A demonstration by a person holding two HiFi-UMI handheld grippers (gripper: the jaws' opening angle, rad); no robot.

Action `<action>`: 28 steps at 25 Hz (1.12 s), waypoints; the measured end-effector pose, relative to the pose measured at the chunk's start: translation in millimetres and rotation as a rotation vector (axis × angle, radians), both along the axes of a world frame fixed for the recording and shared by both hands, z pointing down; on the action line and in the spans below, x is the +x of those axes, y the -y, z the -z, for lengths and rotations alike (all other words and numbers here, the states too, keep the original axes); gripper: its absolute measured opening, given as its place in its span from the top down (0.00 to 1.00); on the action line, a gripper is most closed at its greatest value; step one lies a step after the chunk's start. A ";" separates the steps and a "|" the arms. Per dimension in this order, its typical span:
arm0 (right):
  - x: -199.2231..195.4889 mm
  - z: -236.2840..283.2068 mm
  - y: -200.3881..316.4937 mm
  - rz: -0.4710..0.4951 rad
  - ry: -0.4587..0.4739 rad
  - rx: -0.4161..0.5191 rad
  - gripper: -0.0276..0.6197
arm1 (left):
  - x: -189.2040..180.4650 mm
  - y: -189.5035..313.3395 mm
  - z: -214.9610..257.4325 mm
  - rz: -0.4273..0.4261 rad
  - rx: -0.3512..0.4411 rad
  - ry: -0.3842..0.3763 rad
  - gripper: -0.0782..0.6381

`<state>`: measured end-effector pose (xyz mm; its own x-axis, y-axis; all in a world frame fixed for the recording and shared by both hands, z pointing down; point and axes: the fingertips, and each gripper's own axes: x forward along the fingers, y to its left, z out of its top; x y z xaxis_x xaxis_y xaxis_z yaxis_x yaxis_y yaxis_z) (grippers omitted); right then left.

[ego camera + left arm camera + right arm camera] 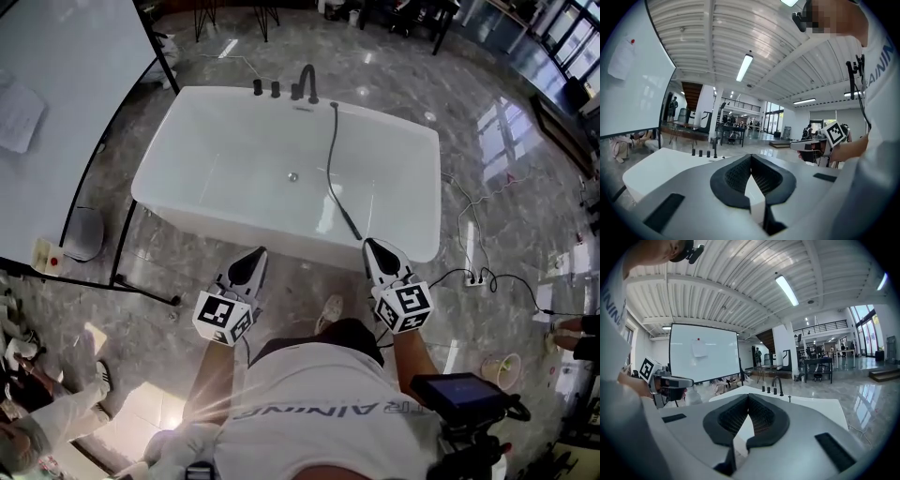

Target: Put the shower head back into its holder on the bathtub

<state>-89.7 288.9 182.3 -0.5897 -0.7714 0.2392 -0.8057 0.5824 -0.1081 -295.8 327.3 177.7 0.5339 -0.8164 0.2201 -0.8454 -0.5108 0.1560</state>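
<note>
A white bathtub [225, 122] stands ahead of me on a marble floor. A black shower head [349, 221] lies inside it near the front right rim. Its black hose [331, 141] runs up to a small black holder [334, 105] on the far rim, beside the black faucet [307, 82]. My left gripper [260, 251] hangs in front of the tub's near rim, shut and empty. My right gripper [368, 243] is shut and empty too, with its tip just short of the shower head. The left gripper view shows the left gripper [751, 157] and the right gripper view the right gripper [749, 396], each with tips touching.
A large whiteboard [56, 112] on a black frame stands left of the tub. A power strip [478, 278] with cables lies on the floor at the right, near a small bucket [502, 368]. A screen on a stand [459, 394] sits by my right side.
</note>
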 end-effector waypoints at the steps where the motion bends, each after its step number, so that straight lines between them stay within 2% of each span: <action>1: 6.0 -1.7 10.2 0.001 0.005 -0.007 0.95 | 7.7 10.5 0.0 -0.003 -0.002 0.004 0.87; 4: 24.9 -3.7 42.7 0.009 0.017 -0.014 0.95 | 29.1 43.4 -0.2 -0.002 -0.009 0.015 0.87; 8: 71.4 -8.0 87.7 0.014 0.025 -0.017 0.95 | 72.6 86.4 2.1 0.007 -0.014 0.038 0.87; 13: 120.1 -15.4 129.7 -0.039 0.052 -0.016 0.94 | 114.1 119.2 -2.7 -0.019 -0.026 0.064 0.87; 17: 145.5 -28.3 138.2 -0.099 0.078 -0.042 0.95 | 137.4 138.3 -12.0 -0.069 -0.052 0.079 0.87; 22: 169.8 -46.8 139.0 -0.171 0.075 -0.078 0.94 | 162.6 173.9 -14.2 -0.141 -0.035 0.070 0.87; 28: 182.9 -34.8 154.0 -0.265 0.056 -0.065 0.95 | 177.1 211.0 -8.5 -0.236 -0.014 0.044 0.87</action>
<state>93.2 134.9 217.1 -0.3835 -0.8846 0.2654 -0.9205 0.3430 -0.1871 -118.7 116.3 186.2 0.6992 -0.6668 0.2579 -0.7090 -0.6931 0.1303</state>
